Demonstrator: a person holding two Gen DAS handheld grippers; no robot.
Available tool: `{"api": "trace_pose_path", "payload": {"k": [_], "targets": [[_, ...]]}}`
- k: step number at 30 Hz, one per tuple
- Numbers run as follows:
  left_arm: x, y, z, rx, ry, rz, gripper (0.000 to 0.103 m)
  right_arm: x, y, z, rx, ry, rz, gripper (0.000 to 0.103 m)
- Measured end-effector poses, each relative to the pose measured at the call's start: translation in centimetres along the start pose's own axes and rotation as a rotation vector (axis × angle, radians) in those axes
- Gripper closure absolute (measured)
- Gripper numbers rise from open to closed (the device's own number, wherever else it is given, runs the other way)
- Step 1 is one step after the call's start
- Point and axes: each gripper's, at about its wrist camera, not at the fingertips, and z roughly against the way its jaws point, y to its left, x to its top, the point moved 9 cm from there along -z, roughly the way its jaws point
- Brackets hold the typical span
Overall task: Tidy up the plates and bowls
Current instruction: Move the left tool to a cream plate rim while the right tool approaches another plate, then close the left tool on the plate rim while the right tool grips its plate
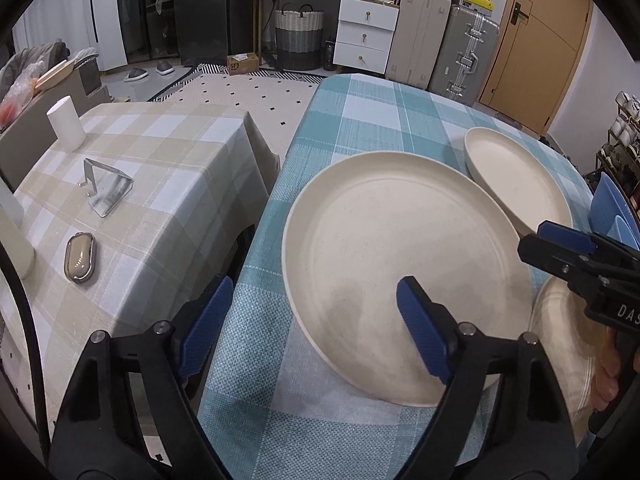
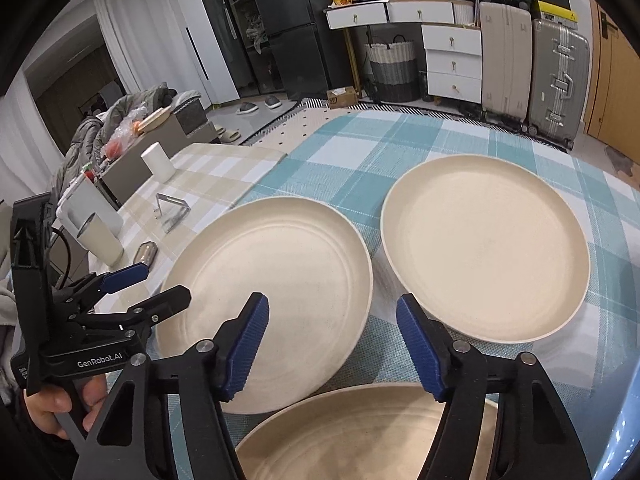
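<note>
Three cream plates on a table under a teal checked cloth [image 2: 352,148]. Left plate [image 2: 264,304]: at 9 o'clock of the group, its raised rim toward the left gripper [image 1: 316,320]. Right plate [image 2: 484,248]: at 2 o'clock from the left plate, just beside it, rims near but whether touching cannot be told. Near plate [image 2: 352,436]: at 6 o'clock in the right wrist view, cut off by the frame edge, partly under the right gripper [image 2: 332,344]. Left gripper: jaws apart; one blue pad over the left plate's inner face, the other outside its rim over the cloth edge, neither seen pressing. Right gripper: jaws apart, nothing clamped, pads above the gap between the left and near plates. Blue bowl [image 1: 612,212]: at 3 o'clock in the left wrist view, at the table's edge. Side table with beige checked cloth [image 1: 152,184]: at 9 o'clock, bearing a white cylinder [image 1: 66,122] and a metal stand [image 1: 106,190].
</note>
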Motion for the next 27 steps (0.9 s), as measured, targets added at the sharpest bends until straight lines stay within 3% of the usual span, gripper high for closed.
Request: {"api": "trace_pose_path", "payload": {"k": [11,19,27], "targets": [[-1.0,0.3,-1.2,-0.009,0.054,0.007,0.046,-0.3,-0.6,-2.4,-0.015,0.061,-0.020,0.055],[-1.5,0.0,-1.8,-0.009,0.079,0.001,0.073,-0.5,-0.8,-3.4,-0.011,0.091,-0.040,0.069],[-1.5,0.3,-1.5,0.001,0.066,0.017,0.086,-0.5,-1.4,-3.4,-0.013,0.086,-0.069,0.082]]}}
